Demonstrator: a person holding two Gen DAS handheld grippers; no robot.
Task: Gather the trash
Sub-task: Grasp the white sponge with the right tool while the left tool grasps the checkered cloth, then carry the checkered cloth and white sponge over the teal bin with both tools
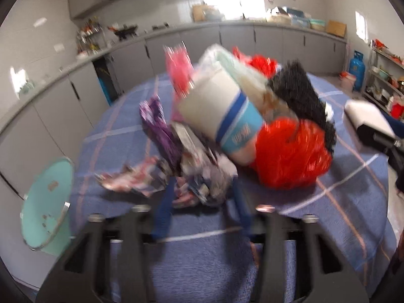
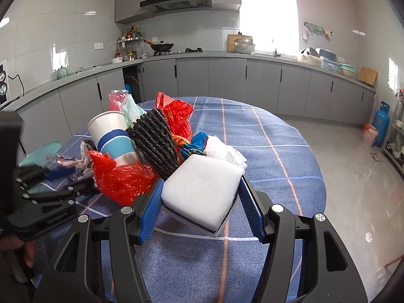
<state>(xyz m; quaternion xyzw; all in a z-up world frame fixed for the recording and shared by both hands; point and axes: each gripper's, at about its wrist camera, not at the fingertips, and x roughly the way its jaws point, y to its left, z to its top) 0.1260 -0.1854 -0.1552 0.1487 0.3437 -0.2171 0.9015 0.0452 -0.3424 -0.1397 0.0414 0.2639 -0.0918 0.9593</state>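
Clearly right hand-held gripper (image 2: 199, 197) clamps white sponge (image 2: 202, 189); left's grip unclear.

Daylight is admitted through a window (image 2: 269, 22) that is blown out to white in both views, soft shadows are cast on the tablecloth (image 2: 265, 136), straight lines are bowed by fisheye distortion within dark corners, and the left wrist view is smeared, probably by motion blur.

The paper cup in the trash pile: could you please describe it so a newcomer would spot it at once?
On the blue checked tablecloth sits a trash pile. The paper cup lies tilted at its left side, between a red bag and a black scourer. It alone is white with blue bands.
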